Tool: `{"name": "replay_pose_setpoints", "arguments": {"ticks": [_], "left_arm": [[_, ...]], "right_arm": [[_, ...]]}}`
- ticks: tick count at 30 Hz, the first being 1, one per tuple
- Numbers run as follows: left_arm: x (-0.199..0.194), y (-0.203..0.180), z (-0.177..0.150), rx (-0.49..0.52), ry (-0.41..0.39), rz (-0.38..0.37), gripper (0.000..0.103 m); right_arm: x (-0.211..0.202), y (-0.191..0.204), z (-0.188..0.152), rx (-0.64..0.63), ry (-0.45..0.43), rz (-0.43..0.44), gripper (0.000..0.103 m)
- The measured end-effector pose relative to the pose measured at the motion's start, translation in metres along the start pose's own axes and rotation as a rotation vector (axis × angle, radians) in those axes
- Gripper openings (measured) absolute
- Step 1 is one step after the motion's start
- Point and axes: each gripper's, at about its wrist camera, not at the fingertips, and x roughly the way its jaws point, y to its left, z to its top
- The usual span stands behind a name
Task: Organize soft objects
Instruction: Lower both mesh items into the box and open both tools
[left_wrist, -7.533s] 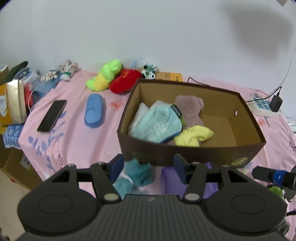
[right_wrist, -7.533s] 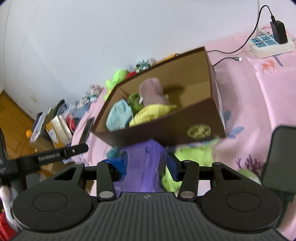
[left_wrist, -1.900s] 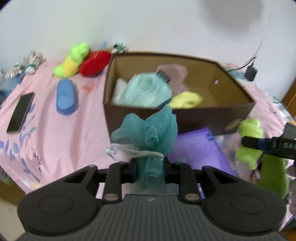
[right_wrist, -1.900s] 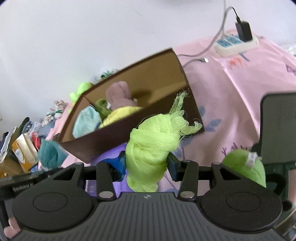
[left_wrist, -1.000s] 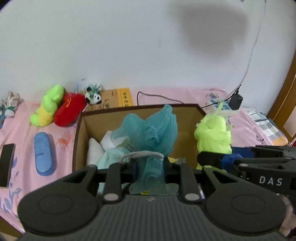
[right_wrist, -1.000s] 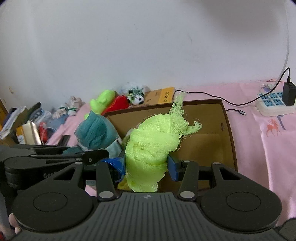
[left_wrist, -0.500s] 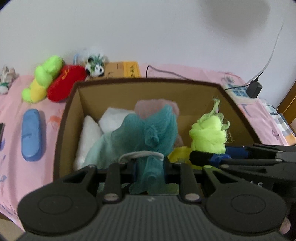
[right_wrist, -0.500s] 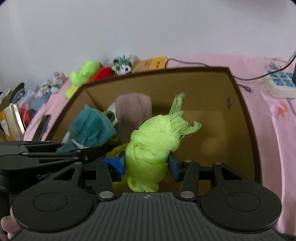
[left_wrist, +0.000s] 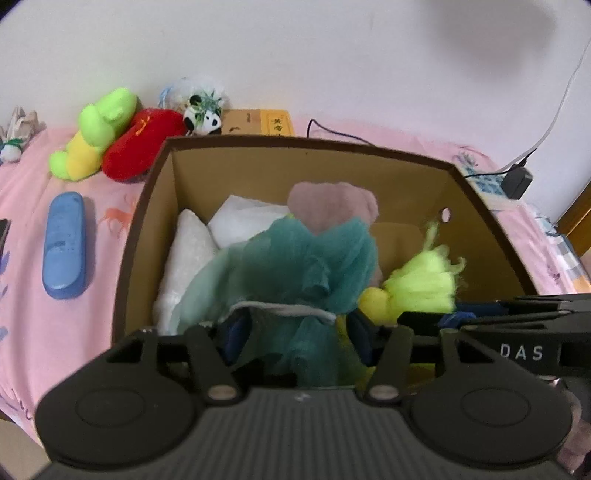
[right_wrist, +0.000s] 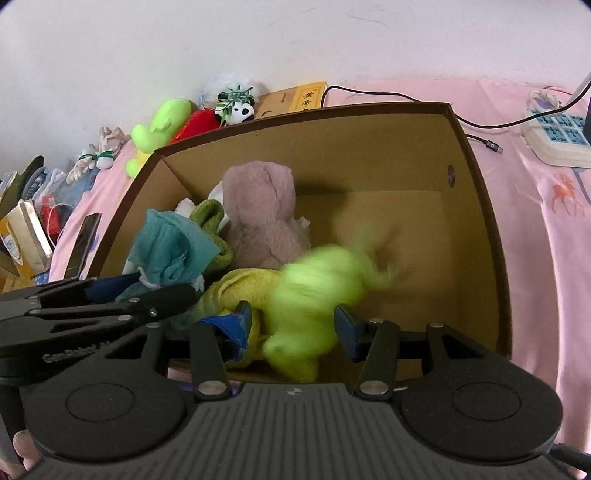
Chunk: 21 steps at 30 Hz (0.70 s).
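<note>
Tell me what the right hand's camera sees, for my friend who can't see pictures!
The right gripper has its jaws open above a brown cardboard box, with a blurry lime-green mesh puff between them. Inside the box sit a pinkish plush toy and a yellow cloth; the left gripper carries a teal mesh puff beside them.

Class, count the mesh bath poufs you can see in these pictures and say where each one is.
2. The teal pouf is between the left gripper's fingers; the lime pouf, blurred, is at the right gripper. Both are over the box. Others may be buried.
</note>
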Motion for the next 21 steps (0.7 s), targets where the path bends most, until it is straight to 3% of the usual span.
{"name": "replay_pose_setpoints", "arguments": {"ticks": [8,21], "left_arm": [[-0.031,-0.002,-0.002,0.007,-0.062,0.027,0.059],[-0.068,-0.016,-0.015,0.012,-0.093,0.107,0.061]], "right_arm": [[-0.026,0.000,-0.005,0.046,-0.061,0.007,0.034],[-0.058,0.013,-0.033,0.018,-0.169,-0.020,0.034]]}}
